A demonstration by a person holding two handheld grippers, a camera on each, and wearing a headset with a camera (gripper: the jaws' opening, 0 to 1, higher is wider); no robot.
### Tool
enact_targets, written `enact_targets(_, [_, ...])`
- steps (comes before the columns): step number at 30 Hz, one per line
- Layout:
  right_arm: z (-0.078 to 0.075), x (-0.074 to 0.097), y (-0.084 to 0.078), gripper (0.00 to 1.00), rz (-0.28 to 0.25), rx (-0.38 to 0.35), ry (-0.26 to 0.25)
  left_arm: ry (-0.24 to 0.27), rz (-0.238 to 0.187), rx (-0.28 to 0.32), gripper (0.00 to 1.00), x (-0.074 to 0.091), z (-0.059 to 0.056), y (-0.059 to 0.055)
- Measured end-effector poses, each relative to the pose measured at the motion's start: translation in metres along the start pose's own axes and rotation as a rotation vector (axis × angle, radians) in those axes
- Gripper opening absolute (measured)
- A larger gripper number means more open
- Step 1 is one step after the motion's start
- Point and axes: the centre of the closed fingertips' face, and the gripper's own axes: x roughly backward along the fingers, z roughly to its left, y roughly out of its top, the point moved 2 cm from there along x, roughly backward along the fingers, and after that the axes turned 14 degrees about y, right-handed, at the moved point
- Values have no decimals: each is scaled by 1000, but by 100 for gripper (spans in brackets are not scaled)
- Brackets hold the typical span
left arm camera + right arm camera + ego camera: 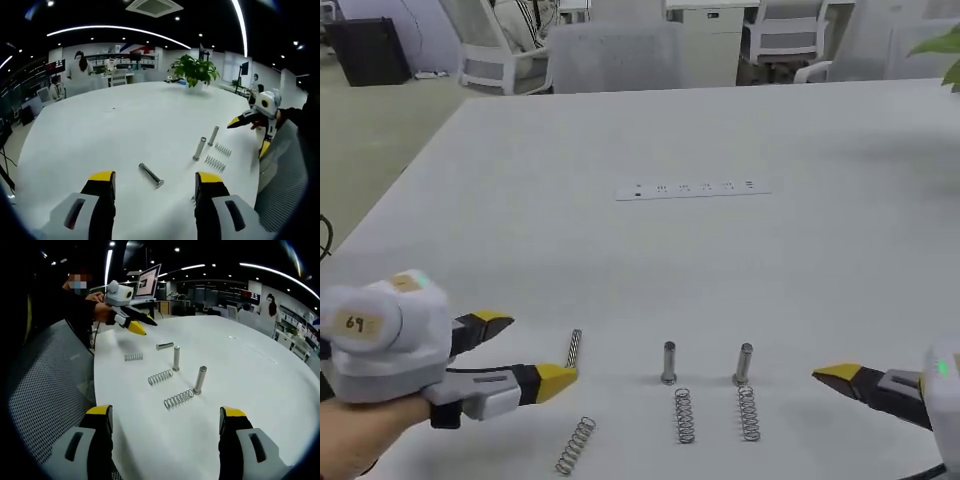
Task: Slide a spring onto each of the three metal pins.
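Two metal pins (668, 362) (744, 363) stand upright near the table's front edge, and a third pin (574, 348) lies flat to their left. Three springs (575, 445) (684, 414) (748, 412) lie loose on the table, one in front of each pin. My left gripper (525, 350) hovers open beside the lying pin (151, 175), which sits just ahead of its jaws. At the right, my right gripper (850, 380) is open and empty. Its own view has the upright pins (200, 379) (176, 358) and springs (178, 399) (160, 377) ahead of its jaws.
A flush socket strip (692, 189) is set into the white table (800, 260) farther back. Office chairs (615, 55) stand beyond the far edge. A mesh chair back (45, 390) is close to the near edge, and a potted plant (195, 70) stands at one table end.
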Motion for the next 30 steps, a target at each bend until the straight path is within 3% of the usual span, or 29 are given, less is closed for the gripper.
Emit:
enact_targets(9, [1, 0, 1, 87, -4, -1, 0, 20, 25, 9, 49, -16, 3, 2])
enact_targets(18, [1, 0, 1, 87, -6, -6, 1, 76, 59, 11, 36, -30, 14, 0])
enact_targets(24, [2, -1, 0, 87, -5, -8, 4, 78, 98, -1, 32, -40, 15, -9])
enact_targets(30, [1, -1, 0, 87, -2, -8, 4, 86, 116, -26, 31, -47, 13, -10])
